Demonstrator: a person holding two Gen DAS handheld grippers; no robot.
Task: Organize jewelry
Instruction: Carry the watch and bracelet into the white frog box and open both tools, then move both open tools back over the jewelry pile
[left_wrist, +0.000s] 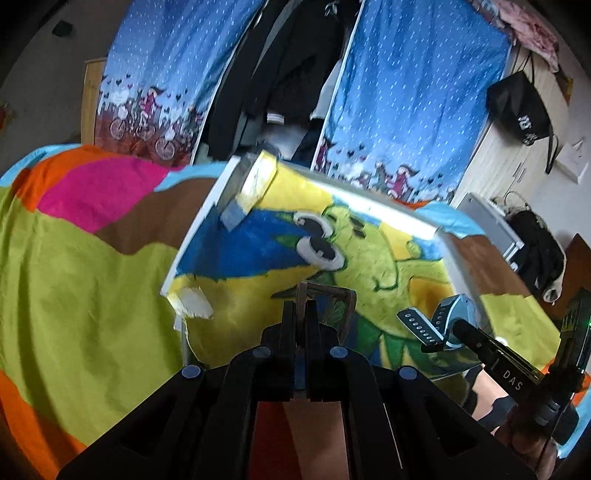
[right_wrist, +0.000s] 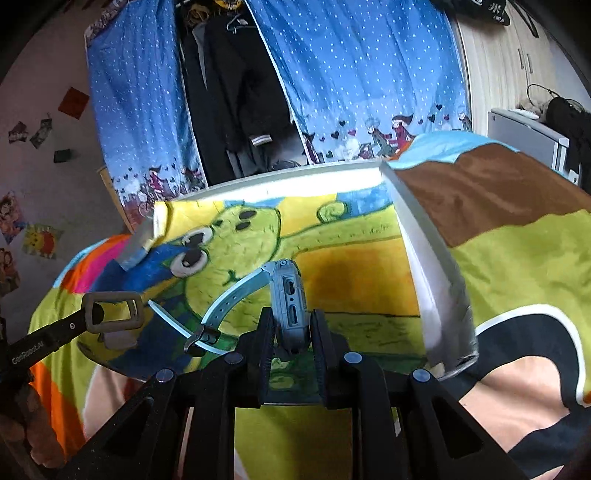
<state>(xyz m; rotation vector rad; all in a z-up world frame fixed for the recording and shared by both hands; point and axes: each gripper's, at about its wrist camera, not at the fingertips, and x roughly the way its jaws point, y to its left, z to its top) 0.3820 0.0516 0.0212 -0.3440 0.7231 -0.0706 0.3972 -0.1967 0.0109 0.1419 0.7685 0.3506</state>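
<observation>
Two handheld black grippers over a shallow white tray (right_wrist: 424, 254) lined with a bright cartoon picture of a green creature. Tray resting on a bedspread (left_wrist: 74, 277) in lime, pink, orange and brown blocks.

Right gripper (right_wrist: 291, 332) clamped narrowly on the body of a pale blue watch (right_wrist: 290, 295), held on edge just above the tray lining near its front edge. Strap (right_wrist: 229, 299) looping out to the left, buckle end hanging low.

Left gripper (left_wrist: 301, 321) pinched almost shut on a brownish rectangular buckle (right_wrist: 114, 310), raised above the tray's front left part. Whether anything hangs from the buckle cannot be told. Buckle and watch near each other but apart.

Behind the bed, blue dotted curtains (right_wrist: 351, 66) parted on dark hanging clothes (right_wrist: 236, 92).
</observation>
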